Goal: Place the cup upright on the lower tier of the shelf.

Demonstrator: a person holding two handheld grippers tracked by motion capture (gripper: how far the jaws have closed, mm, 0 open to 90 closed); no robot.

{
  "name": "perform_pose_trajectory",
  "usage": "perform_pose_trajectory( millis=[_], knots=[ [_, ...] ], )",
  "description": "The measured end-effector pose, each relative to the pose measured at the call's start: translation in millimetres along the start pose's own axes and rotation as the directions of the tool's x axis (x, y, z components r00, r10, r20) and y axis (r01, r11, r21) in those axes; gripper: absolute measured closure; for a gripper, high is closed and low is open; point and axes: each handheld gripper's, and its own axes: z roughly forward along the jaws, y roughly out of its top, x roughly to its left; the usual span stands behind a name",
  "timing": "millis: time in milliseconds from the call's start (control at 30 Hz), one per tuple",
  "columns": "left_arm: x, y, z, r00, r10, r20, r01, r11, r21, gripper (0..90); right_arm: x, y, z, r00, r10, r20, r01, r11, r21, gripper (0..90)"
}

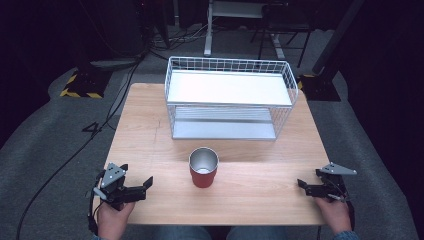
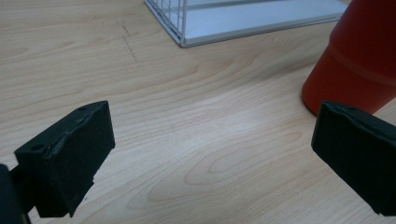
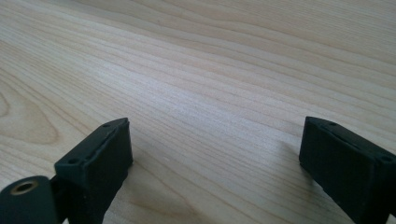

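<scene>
The high view looked forward and down from above the near edge of the wooden table [image 1: 150,130]. The left gripper view sat low, close over the tabletop, facing the red cup [image 2: 359,60] and wire rack [image 2: 243,21], both shared with the high view. The right gripper view skimmed bare tabletop.

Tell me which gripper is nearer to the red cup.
Left. The left gripper is open, just left of the red cup. The right gripper is open too, farther off near the table's right edge.
</scene>
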Motion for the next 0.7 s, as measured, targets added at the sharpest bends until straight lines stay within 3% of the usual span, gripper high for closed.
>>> perform_pose_trajectory(
  millis=[200, 333, 700],
  knots=[
    [-9.0, 5.9, -4.5, 0.9996, 0.012, 0.025, -0.01, 0.9983, -0.057, 0.1, 0.0, 0.0, 0.0, 1.0, 0.0, 0.0, 0.0, 1.0, 0.0, 9.5],
    [-19.6, 11.6, -6.3, 0.9977, 0.009, 0.067, -0.003, 0.9959, -0.09, 0.1, -0.1, 0.0, -0.1, 1.0, -0.001, -0.003, 0.001, 1.0, 0.001, 9.6],
    [-41.1, 21.8, 1.0, 0.9928, 0.052, 0.108, -0.042, 0.9952, -0.088, 0.1, 0.8, -0.4, -0.6, 1.0, -0.005, 0.002, 0.005, 1.0, -0.002, 11.0]
  ],
)
